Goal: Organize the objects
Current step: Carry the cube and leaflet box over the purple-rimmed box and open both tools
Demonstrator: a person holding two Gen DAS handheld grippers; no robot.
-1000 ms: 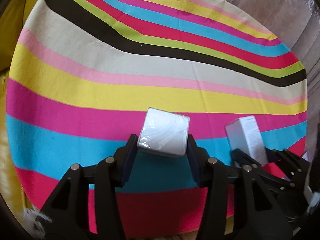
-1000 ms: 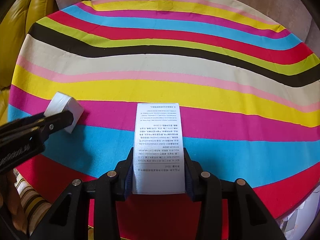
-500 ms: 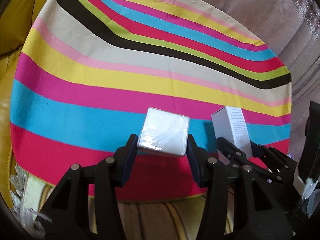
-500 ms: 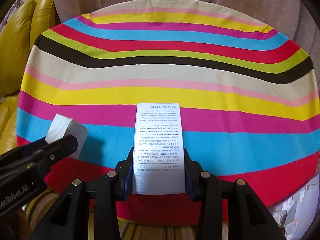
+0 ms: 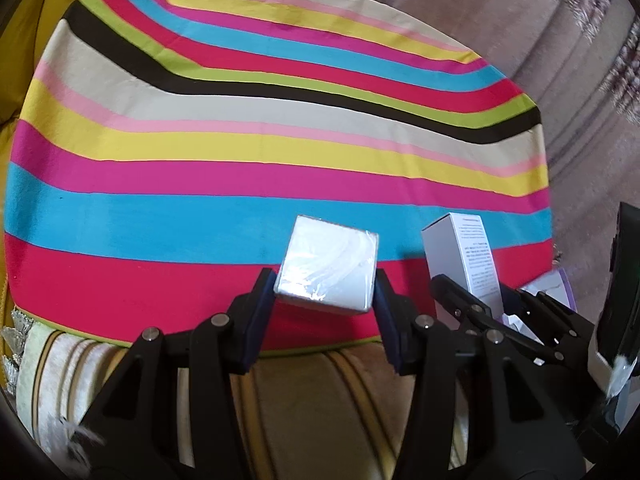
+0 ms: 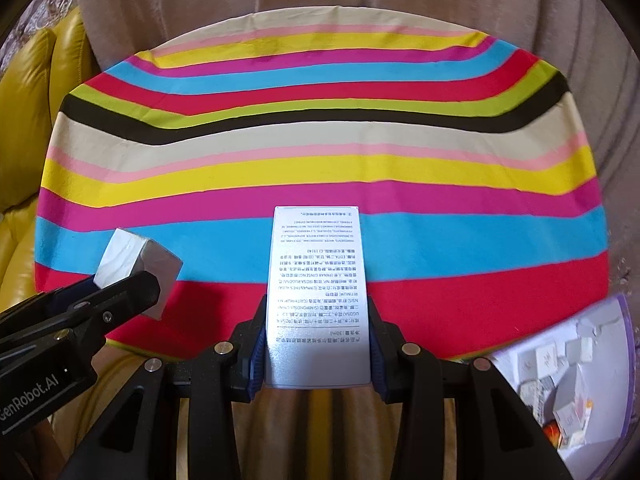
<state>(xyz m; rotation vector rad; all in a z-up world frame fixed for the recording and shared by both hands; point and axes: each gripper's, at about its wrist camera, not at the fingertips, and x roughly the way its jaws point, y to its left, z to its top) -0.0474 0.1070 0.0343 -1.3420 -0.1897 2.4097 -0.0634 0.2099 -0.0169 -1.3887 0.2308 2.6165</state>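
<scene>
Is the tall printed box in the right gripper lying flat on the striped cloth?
No, the tall printed box is clamped between the right gripper pads, raised off the striped cloth.

Two grippers: the left gripper (image 5: pixel 326 290) and the right gripper (image 6: pixel 318 354). Two white boxes are up in the air, one cube box (image 5: pixel 328 268) and one tall box (image 6: pixel 318 296) with printed text. One striped cloth (image 6: pixel 320 152). One yellow sofa (image 6: pixel 28 120). One purple-rimmed bin (image 6: pixel 624 364) holds more small boxes, perhaps eight or so, too blurred to count properly.
</scene>
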